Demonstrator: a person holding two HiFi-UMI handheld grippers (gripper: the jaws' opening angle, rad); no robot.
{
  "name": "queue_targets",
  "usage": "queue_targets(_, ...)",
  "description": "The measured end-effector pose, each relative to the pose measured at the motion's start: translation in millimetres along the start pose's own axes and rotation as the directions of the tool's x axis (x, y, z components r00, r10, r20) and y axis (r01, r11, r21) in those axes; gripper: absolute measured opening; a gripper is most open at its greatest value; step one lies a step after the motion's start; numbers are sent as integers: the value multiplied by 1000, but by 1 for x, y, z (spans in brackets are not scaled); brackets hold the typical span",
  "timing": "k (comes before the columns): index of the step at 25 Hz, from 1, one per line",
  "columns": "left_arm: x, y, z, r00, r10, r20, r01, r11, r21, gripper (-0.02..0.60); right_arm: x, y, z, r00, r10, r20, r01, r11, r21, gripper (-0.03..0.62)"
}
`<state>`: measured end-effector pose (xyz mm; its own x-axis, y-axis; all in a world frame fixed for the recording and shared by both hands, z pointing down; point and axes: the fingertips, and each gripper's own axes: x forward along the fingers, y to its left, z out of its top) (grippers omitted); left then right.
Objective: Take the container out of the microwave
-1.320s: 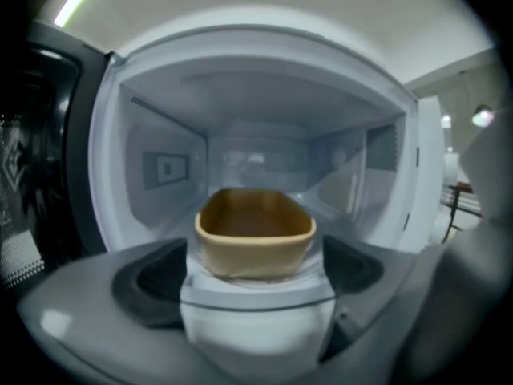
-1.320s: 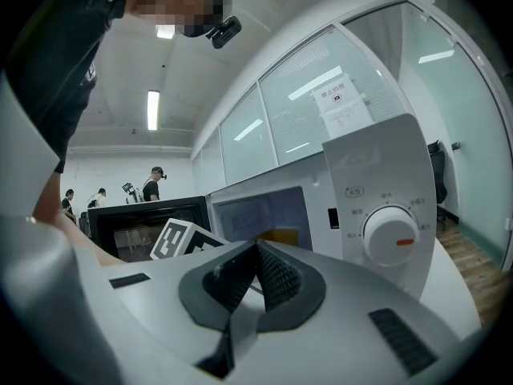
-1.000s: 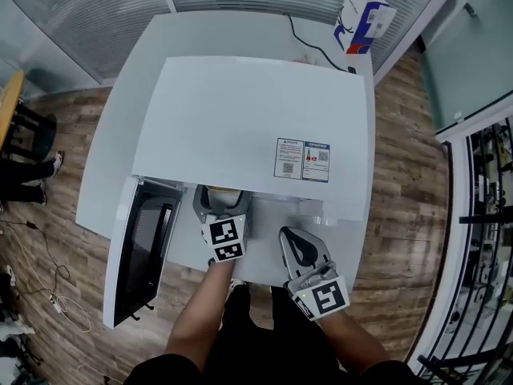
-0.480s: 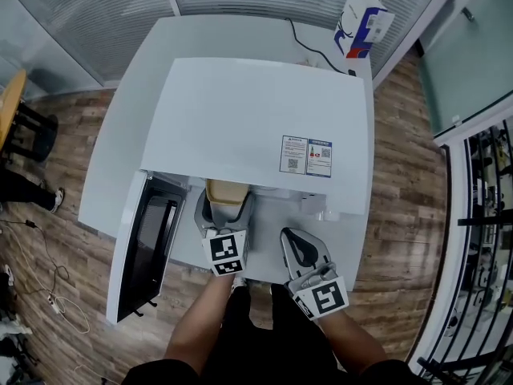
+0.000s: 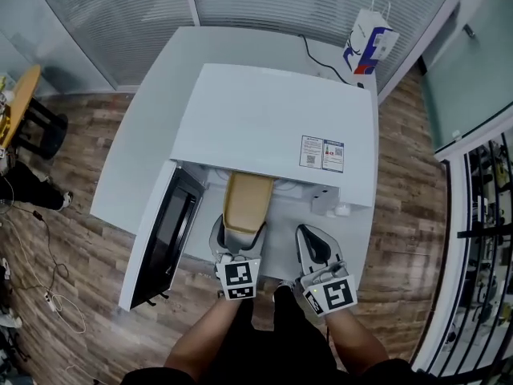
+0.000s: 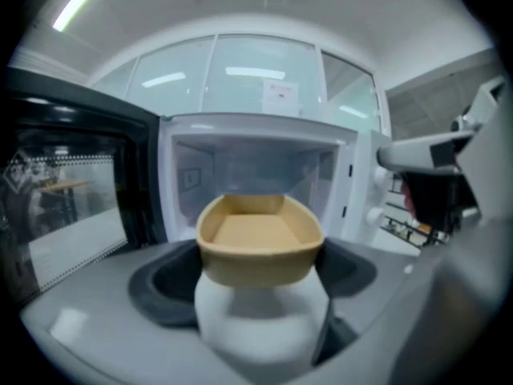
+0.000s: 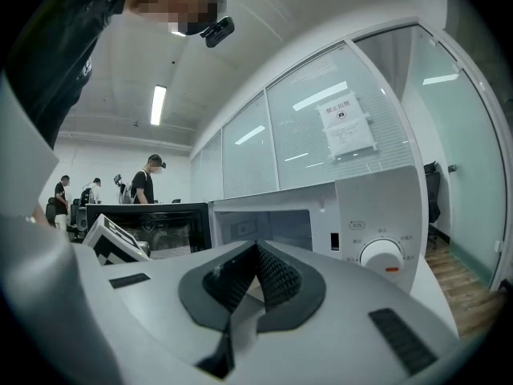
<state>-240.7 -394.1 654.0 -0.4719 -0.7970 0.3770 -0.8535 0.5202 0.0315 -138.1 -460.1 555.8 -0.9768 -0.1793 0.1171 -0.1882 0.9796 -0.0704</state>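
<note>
Left gripper point(image 5: 240, 236): I grip tan container point(image 5: 248, 201) by near end, jaws wide. Container almost fully out, just before microwave point(image 5: 272, 119) mouth. My right gripper point(image 5: 319, 251): jaws together, empty. Remaining: clear mouth, set down.

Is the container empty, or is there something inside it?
Empty. The left gripper view looks into the open container and shows only its bare tan floor and walls. The head view shows the same plain inside.

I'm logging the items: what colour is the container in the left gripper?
Tan, a plain light brown; the container shows best in the left gripper view.
</note>
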Motion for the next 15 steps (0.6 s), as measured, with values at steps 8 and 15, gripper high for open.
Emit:
queue_targets(8,-53,-11,16,998,-33,50,31,999,41,445,-10,21,20,1000,-2,23,3,999,-42,-2)
queue_targets(15,-86,-7,53,989,-49,136,41,997,59,445,-12,31,49,996,-23,84,29,998,-64,-2)
